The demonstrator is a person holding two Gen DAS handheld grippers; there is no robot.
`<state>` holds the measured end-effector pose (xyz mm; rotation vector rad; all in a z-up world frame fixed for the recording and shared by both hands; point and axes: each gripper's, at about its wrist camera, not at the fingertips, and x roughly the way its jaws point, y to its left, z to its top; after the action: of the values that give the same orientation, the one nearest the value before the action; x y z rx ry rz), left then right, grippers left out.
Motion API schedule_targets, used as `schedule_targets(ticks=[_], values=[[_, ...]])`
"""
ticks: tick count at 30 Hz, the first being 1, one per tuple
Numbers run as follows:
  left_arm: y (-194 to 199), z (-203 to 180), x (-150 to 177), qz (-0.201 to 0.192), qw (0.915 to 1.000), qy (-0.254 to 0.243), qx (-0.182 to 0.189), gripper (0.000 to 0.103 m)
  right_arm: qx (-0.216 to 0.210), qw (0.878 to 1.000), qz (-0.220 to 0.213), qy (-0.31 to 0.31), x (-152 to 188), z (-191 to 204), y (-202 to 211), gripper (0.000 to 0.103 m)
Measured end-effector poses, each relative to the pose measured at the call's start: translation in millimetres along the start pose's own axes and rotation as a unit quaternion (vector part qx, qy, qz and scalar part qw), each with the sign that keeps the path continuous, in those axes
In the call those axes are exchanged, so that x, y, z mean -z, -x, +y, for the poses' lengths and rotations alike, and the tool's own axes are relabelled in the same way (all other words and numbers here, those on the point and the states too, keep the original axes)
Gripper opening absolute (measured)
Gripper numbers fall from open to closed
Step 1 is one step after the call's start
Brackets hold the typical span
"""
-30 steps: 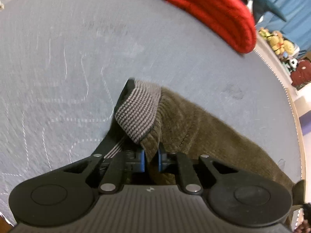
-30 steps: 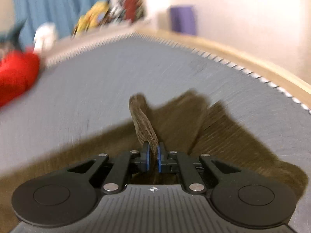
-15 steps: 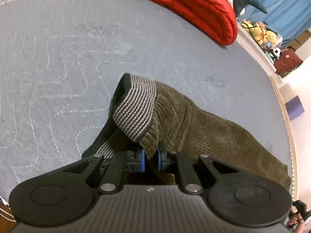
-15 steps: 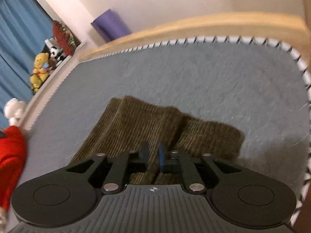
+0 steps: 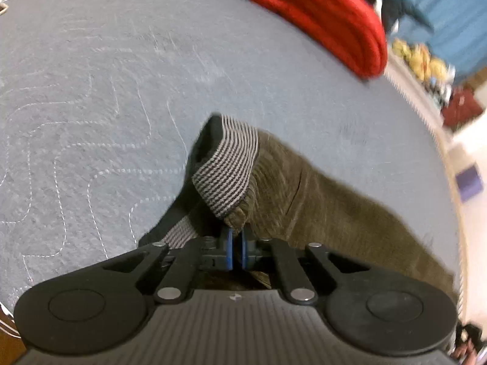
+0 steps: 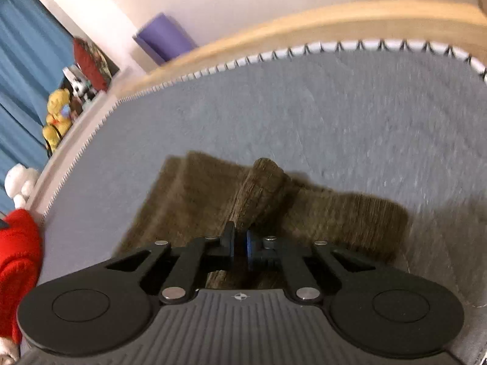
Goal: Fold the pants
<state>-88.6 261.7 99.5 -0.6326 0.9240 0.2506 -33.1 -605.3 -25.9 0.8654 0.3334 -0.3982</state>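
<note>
Olive-brown corduroy pants (image 5: 319,200) with a grey-and-black striped waistband (image 5: 226,173) lie on a grey quilted mattress (image 5: 91,91). My left gripper (image 5: 236,248) is shut on the waistband edge, which folds up over the fingers. In the right wrist view the pants legs (image 6: 194,194) lie flat, and my right gripper (image 6: 240,243) is shut on a raised fold of the leg fabric (image 6: 261,182). The leg ends point toward the mattress edge (image 6: 334,47).
A folded red blanket (image 5: 328,15) lies at the far side of the mattress; it also shows in the right wrist view (image 6: 18,261). Stuffed toys (image 6: 57,115) sit on a ledge by blue curtains (image 6: 21,70). A wooden bed frame (image 6: 304,24) borders the mattress.
My right gripper has closed on a fold of the leg fabric and lifted it; half a second ago its fingers stood over flat fabric. My left gripper keeps its hold on the waistband.
</note>
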Motion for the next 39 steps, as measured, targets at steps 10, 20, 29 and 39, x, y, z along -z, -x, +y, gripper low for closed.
schedule_targets(ticks=[10, 20, 29, 39], values=[[16, -1, 6, 0.004, 0.9987, -0.048, -0.015, 0.003, 0.019, 0.996, -0.077, 0.028, -16, 14, 70, 0.006], [31, -8, 5, -0.065, 0.9876, -0.098, -0.104, 0.050, 0.139, 0.990, -0.007, -0.017, -6, -16, 36, 0.030], [4, -74, 39, -0.072, 0.9666, -0.237, -0.067, 0.042, 0.074, 0.986, -0.124, 0.088, -5, 24, 63, 0.060], [-68, -59, 35, 0.040, 0.9733, -0.194, -0.116, 0.023, 0.093, 0.986, 0.073, 0.119, 22, 31, -4, 0.068]])
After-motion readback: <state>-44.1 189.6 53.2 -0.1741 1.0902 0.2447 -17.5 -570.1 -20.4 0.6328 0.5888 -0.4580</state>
